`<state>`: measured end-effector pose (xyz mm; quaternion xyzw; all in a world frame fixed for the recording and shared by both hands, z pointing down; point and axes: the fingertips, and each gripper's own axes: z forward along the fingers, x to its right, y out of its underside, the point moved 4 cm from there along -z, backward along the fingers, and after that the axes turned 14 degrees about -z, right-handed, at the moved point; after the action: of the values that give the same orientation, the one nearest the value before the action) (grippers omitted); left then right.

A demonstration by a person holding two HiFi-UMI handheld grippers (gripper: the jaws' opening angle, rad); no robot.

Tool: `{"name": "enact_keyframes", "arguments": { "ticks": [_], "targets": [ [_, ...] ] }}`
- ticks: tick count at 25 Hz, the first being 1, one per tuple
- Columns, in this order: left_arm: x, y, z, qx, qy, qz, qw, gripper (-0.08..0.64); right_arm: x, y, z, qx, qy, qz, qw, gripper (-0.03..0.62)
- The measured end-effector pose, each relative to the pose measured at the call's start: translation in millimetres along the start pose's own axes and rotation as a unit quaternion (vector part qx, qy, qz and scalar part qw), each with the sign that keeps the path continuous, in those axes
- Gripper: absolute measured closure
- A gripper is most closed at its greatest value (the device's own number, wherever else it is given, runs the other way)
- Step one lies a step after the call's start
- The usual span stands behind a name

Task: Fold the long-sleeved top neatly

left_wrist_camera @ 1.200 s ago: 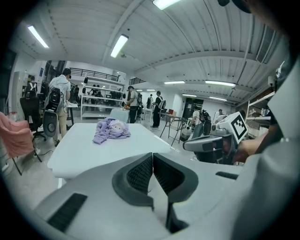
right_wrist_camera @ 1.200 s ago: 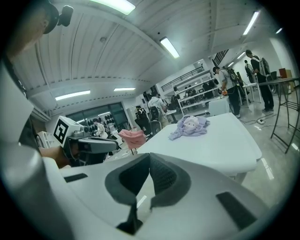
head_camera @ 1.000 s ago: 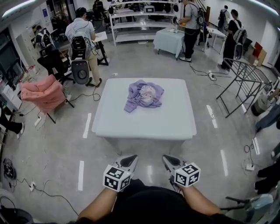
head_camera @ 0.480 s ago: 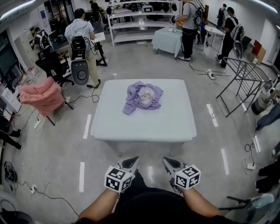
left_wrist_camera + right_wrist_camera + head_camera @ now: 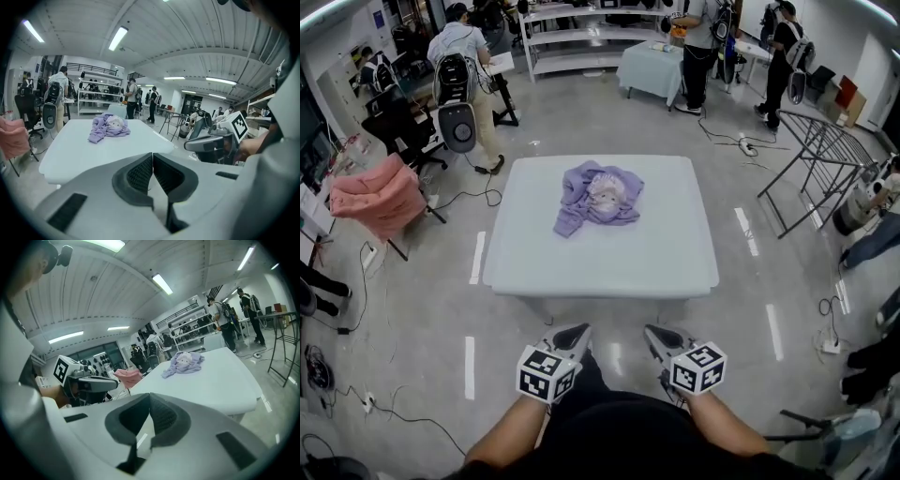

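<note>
Left tool (image 5: 571, 334) and right tool (image 5: 655, 335) both clamped shut and empty, short of the worktop (image 5: 609, 262); lilac long-sleeved top (image 5: 598, 195) lies crumpled toward its far side, so a hasty pinch risks catching several bunched layers.

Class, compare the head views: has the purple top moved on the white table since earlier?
No. The purple top still lies crumpled near the far edge of the white table; only the camera shifted.
</note>
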<state>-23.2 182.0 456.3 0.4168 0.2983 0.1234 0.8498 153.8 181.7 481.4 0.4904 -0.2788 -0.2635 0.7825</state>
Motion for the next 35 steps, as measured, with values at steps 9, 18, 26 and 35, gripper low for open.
{"name": "enact_keyframes", "arguments": {
  "ticks": [9, 18, 26, 35],
  "targets": [
    [-41.3, -40.6, 27.4, 0.001, -0.007, -0.008, 0.9999, 0.554, 30.9, -27.9, 48.5, -0.01, -0.006, -0.003, 1.0, 0.588],
    [-93.8, -108.6, 64.4, 0.0, 0.007, 0.003, 1.0, 0.554, 72.5, -82.4, 106.3, -0.001, 0.018, -0.008, 1.0, 0.588],
    [-144.7, -158.6, 93.8, 0.0, 0.029, 0.016, 0.9995, 0.554, 100.0, -111.4, 159.5, -0.005, 0.044, -0.007, 0.999, 0.588],
    [-198.4, -182.8, 109.7, -0.012, 0.026, 0.021, 0.9994, 0.554, 116.8, -126.9, 207.8, -0.006, 0.059, -0.005, 0.998, 0.588]
  ]
}}
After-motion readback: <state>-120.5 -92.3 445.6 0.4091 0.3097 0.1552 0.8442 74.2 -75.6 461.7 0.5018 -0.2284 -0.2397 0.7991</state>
